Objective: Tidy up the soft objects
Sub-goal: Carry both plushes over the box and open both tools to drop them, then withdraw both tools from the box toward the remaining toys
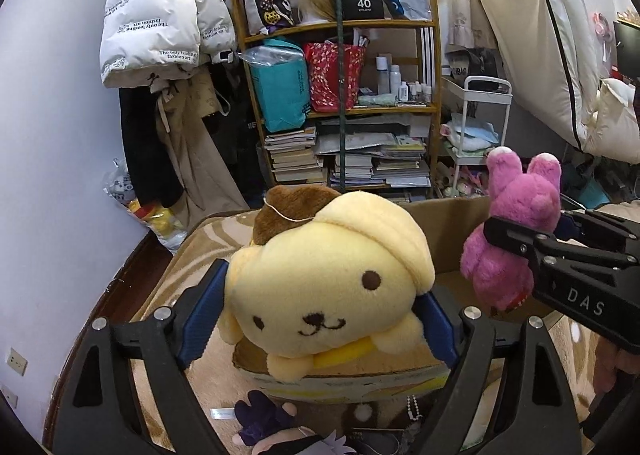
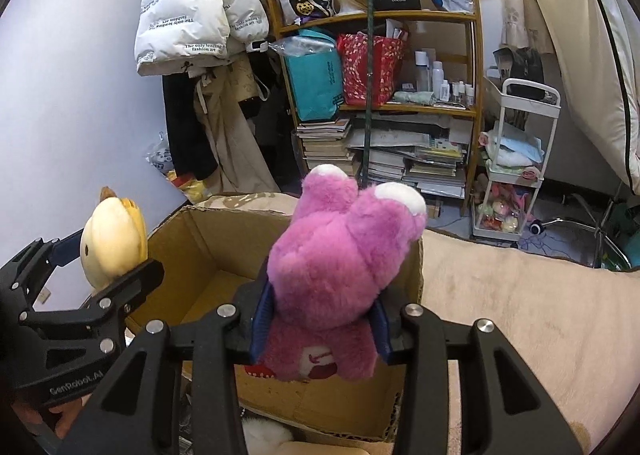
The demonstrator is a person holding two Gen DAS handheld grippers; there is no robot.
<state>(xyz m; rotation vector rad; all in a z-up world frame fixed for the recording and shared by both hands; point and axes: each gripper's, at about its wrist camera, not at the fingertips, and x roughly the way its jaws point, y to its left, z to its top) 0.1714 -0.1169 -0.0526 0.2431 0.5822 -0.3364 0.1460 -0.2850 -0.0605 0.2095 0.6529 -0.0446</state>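
Note:
A yellow dog plush (image 1: 320, 287) with a brown beret sits between the blue pads of my left gripper (image 1: 320, 321), which is shut on it. It hangs over the near edge of an open cardboard box (image 1: 440, 211), one paw touching the rim. A pink rabbit-like plush (image 2: 332, 267) is pinched at its lower body by my right gripper (image 2: 320, 325), above the box (image 2: 200, 247), whose inside looks bare. In the left wrist view the right gripper (image 1: 516, 243) holds the pink plush (image 1: 516, 215) at the right. In the right wrist view the left gripper (image 2: 116, 267) holds the yellow plush (image 2: 108, 235) at the box's left side.
The box stands on a beige fleece blanket (image 2: 520, 315). Small plush items lie in front of it: a dark purple one (image 1: 260, 415) and a white fluffy one (image 2: 264, 435). Behind are a crowded wooden shelf (image 1: 344, 95), a white trolley (image 2: 520, 159) and hanging jackets (image 1: 160, 15).

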